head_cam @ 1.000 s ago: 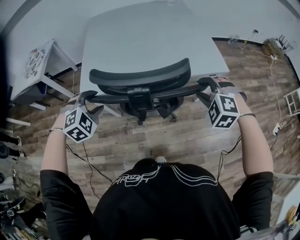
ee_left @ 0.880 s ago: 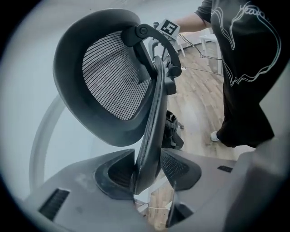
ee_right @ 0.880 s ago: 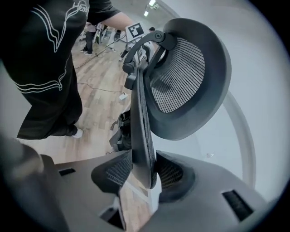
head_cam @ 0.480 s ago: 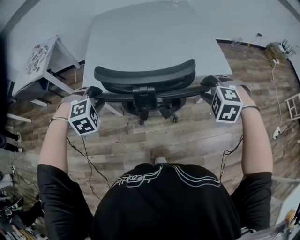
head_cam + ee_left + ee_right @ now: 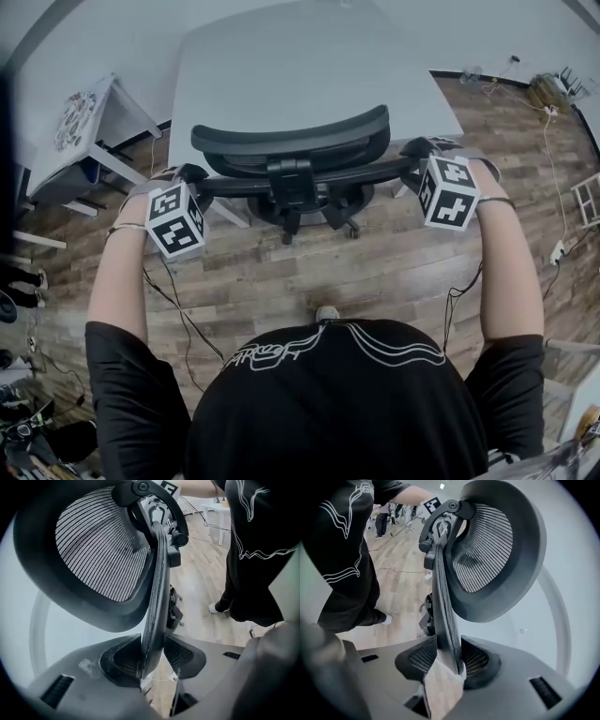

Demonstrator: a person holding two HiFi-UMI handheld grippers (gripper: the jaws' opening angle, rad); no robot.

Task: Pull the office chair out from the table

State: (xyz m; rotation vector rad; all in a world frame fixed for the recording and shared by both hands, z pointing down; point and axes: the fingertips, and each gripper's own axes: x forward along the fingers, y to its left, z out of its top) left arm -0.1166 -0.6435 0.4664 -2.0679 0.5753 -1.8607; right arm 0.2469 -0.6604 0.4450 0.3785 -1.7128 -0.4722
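Jaws on both had just been closing. Left gripper (image 5: 152, 656) clamped the chair (image 5: 291, 150) back's left edge, right gripper (image 5: 449, 656) clamped its right edge. Chair stood pushed in against the worktop (image 5: 300, 66).

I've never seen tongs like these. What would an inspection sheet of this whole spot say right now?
Surface: pale grey rectangular table, top bare.
Job's things: black mesh office chair, pushed in at the table's near edge.
Clutter: nothing seen on the table.
Grippers: left tongs and right tongs have just been closing; each clamps a side edge of the chair's backrest.
Cables: thin dark leads trail from the tongs across the wood-plank floor; a pale cord lies at right.
Surroundings: small white side table at left, person in a black shirt.
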